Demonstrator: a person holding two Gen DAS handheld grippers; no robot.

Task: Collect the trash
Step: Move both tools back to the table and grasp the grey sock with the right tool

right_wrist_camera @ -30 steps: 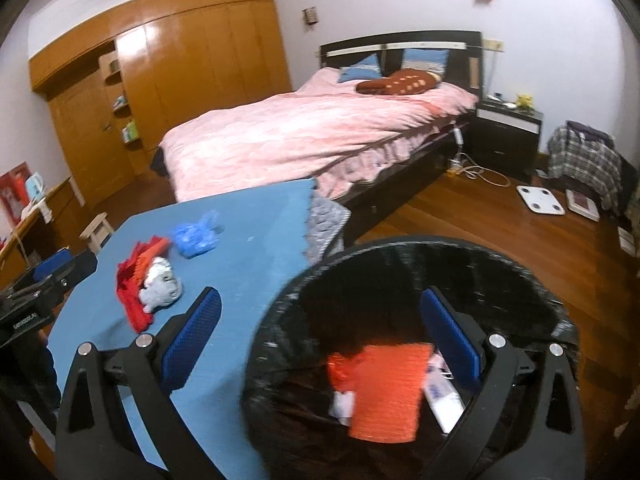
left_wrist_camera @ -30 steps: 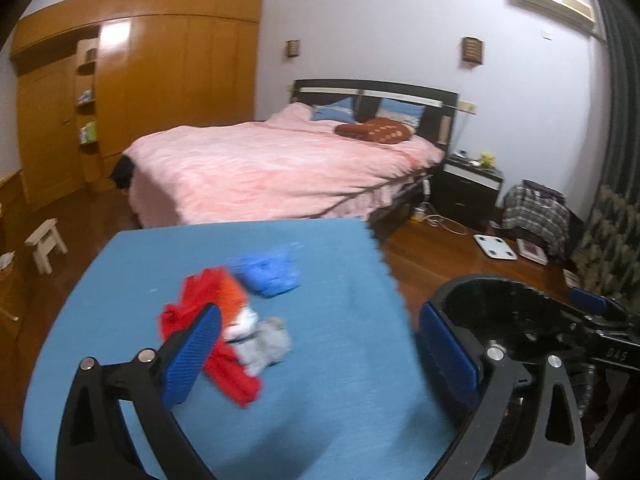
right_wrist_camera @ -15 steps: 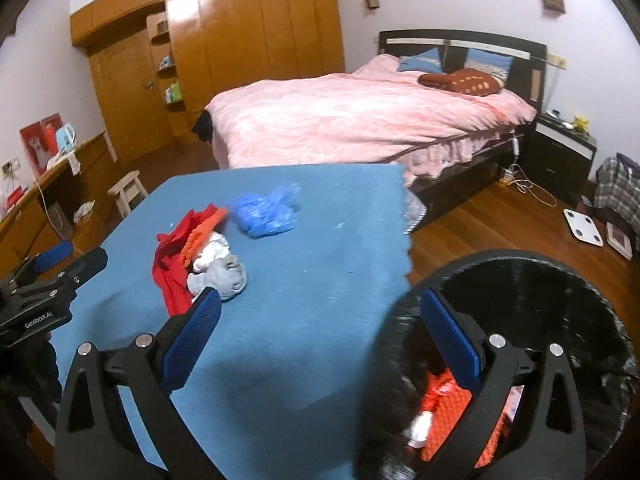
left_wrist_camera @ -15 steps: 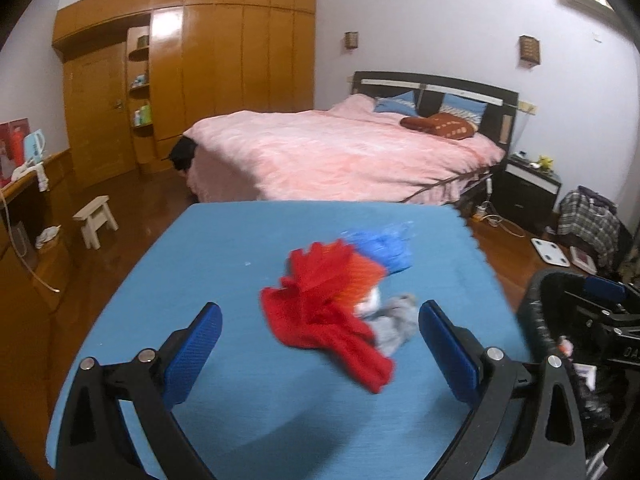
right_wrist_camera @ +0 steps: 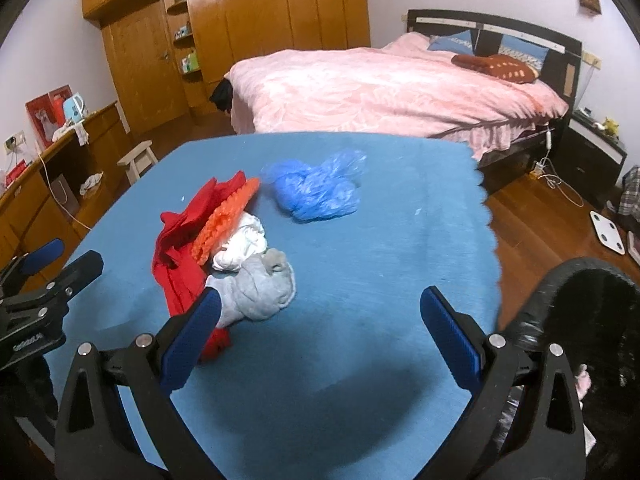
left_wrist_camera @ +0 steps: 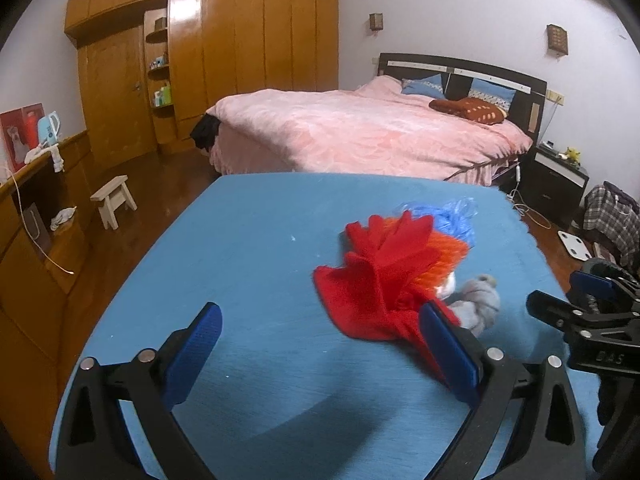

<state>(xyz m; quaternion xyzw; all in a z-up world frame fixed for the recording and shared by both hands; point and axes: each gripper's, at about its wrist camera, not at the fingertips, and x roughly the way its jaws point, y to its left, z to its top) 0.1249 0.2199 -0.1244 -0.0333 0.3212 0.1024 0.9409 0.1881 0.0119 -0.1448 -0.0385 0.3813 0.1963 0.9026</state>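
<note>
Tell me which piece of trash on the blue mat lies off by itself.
The crumpled blue plastic bag. The red cloth, orange net, white wad and grey sock lie bunched together.

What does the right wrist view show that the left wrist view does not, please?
Only the right wrist view shows the black bin beside the table and a white crumpled piece between the orange net and the grey sock; the blue plastic bag lies in full sight. Only the left wrist view shows the plaid clothes on the floor clearly. Both share the blue table, the red cloth, the pink bed, and both open claws, left and right.
</note>
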